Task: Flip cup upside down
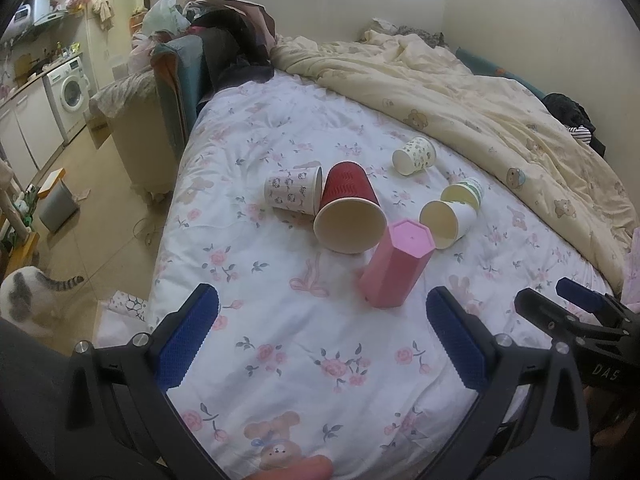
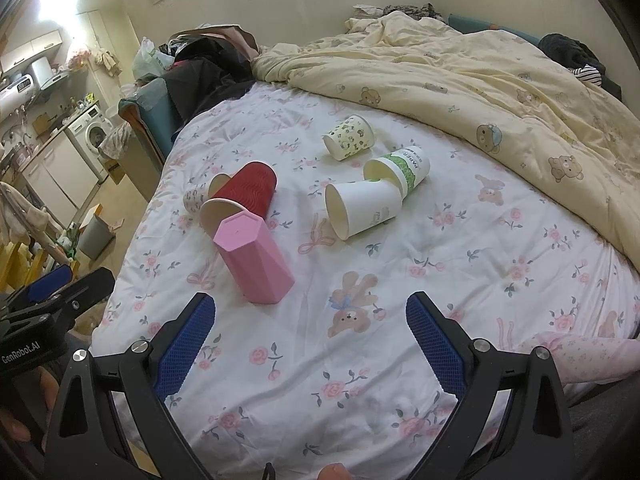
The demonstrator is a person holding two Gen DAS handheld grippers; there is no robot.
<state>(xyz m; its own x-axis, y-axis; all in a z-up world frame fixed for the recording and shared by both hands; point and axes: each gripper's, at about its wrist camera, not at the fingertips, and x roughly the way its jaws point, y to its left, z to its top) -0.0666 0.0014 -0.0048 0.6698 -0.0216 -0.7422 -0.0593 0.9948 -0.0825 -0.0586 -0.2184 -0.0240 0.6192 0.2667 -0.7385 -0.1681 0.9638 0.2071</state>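
Observation:
A pink faceted cup (image 1: 394, 266) stands upside down, base up, on the floral bed sheet (image 1: 280, 360); it also shows in the right wrist view (image 2: 252, 258). Just behind it a red ribbed cup (image 1: 348, 208) (image 2: 250, 192) lies on its side, mouth toward me. My left gripper (image 1: 322, 320) is open and empty, a short way in front of the pink cup. My right gripper (image 2: 310, 330) is open and empty, to the right of the pink cup. The right gripper's tips also show at the right edge of the left wrist view (image 1: 560, 300).
Several paper cups lie on their sides: a cartoon-print one (image 1: 294, 192), a patterned one (image 1: 414, 156) (image 2: 348, 136), a plain white one (image 1: 448, 218) (image 2: 362, 208) and a green-banded one (image 2: 400, 168). A yellow quilt (image 2: 500, 80) is bunched at the back right. The bed's edge drops to the floor on the left, where a cat (image 1: 28, 300) stands.

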